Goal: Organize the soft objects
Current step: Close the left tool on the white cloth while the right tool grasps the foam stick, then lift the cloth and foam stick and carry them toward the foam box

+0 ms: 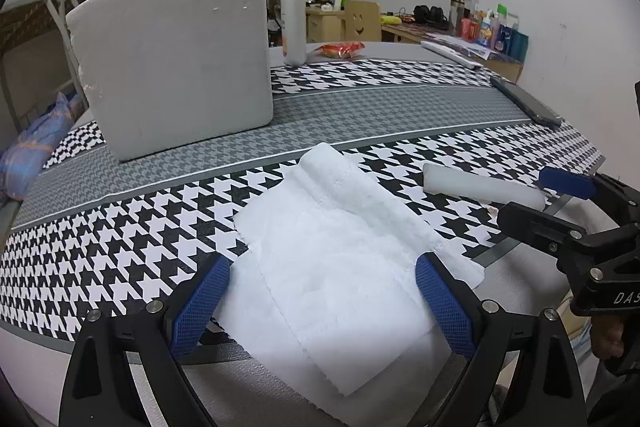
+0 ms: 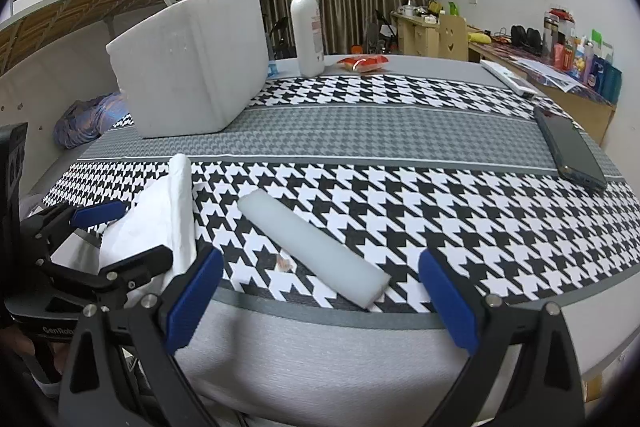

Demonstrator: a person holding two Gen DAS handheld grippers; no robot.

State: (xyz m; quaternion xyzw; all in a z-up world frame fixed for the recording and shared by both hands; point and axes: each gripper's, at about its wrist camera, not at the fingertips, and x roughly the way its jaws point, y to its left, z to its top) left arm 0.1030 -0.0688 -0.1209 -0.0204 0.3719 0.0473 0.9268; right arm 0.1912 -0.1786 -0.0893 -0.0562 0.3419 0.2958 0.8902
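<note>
- White cloth (image 1: 340, 267) lies flat on the bench (image 1: 120, 251), near edge, its far end rolled.
- Left tongs (image 1: 322, 303) stand wide, straddling the cloth, pads clear.
- Right tongs (image 2: 320, 303) stand wide around the foam bar (image 2: 312, 247), not gripping.

You've got a tablecloth (image 2: 360, 131) in black-and-white houndstooth with a finer grey houndstooth band and plain grey borders. The towel (image 1: 332, 267) is plain white, the foam bar (image 2: 316, 251) pale greyish white. The foam box (image 1: 176, 51) is light grey (whiter in your right view). The pump bottle (image 2: 307, 31) is white with a red top. The snack packet (image 2: 363, 62) is red, the phone (image 2: 572, 149) dark. Your gripper pads (image 1: 444, 303) are blue on black arms.
</note>
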